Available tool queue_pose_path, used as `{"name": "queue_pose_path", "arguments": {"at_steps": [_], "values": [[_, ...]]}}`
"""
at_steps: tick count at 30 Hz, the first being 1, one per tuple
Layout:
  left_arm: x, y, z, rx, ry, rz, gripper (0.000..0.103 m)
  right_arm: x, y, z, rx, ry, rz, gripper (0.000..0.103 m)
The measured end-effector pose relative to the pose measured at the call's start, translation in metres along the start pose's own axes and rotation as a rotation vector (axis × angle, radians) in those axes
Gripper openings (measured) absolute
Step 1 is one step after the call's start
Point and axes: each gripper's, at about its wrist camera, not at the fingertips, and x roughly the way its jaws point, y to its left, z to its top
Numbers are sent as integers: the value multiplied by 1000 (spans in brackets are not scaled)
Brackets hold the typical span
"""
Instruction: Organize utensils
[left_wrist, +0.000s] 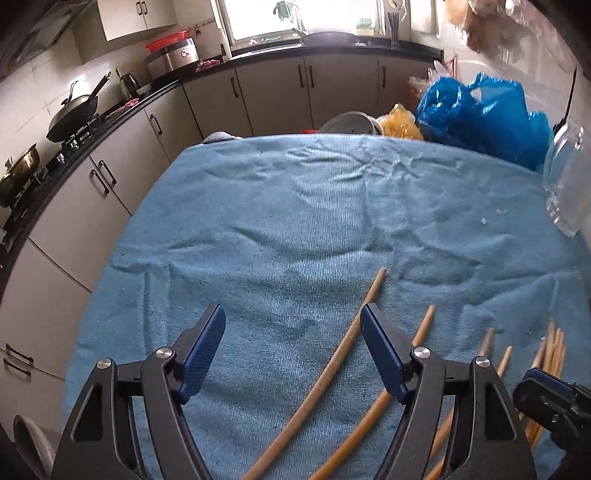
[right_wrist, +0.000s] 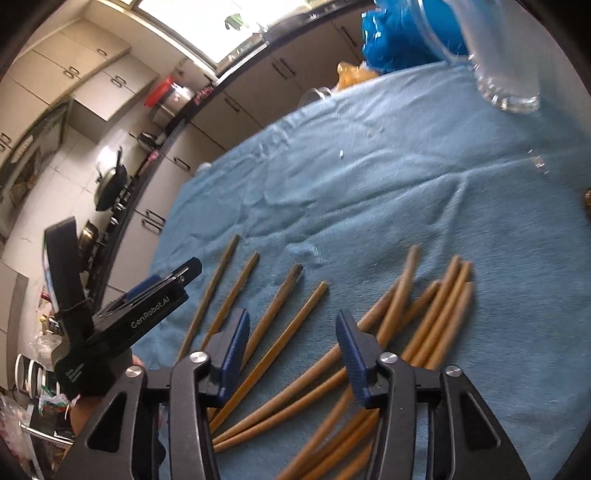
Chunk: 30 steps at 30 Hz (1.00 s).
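Several wooden chopsticks lie fanned out on a blue towel. In the right wrist view my right gripper hovers over the middle of the fan, open. Chopsticks lie on the cloth below the gap, and the pads touch none of them. My left gripper shows at the left of that view, over the thinner sticks. In the left wrist view the left gripper stands open above the towel. A long chopstick runs under it close to the right finger. The right gripper peeks in at the lower right.
A clear glass jar stands at the far right of the towel. A blue plastic bag and a yellow bag sit at the table's far edge. Kitchen counters with a wok run along the left.
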Motion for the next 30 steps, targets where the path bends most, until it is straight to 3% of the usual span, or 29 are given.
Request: {"name": "queue_pose_path", "arguments": {"at_steps": [3,6,8,10,12,17,18,19,24,26,30], "values": [[11,-2,0,9,19,17,74,17,7,1,-5,26,-49,41],[14,1,-1,-9,32,-5,63,22,10,2,-30,13,-92,37],[14,0,1,-17,42,-29,46,25,16,3,-52,7,-118,36],[18,-5,-1,9,86,-21,1,25,20,1,-83,-5,-151,35],[16,-9,-5,36,88,1,0,27,28,-3,-146,-30,-219,18],[9,-6,-12,-18,142,-30,0,26,32,-8,-227,-46,-262,13],[7,-4,-13,-32,156,-43,0,24,31,-7,-228,-38,-255,10],[6,-2,-14,-44,166,-52,0,22,30,-6,-225,-30,-246,1],[2,4,-16,-78,160,-54,0,21,21,-5,-196,14,-251,1],[-2,4,-16,-77,145,-52,0,16,14,-3,-124,16,-177,2],[-18,6,-14,-69,110,-71,0,5,10,-2,-66,-6,-120,17]]}}
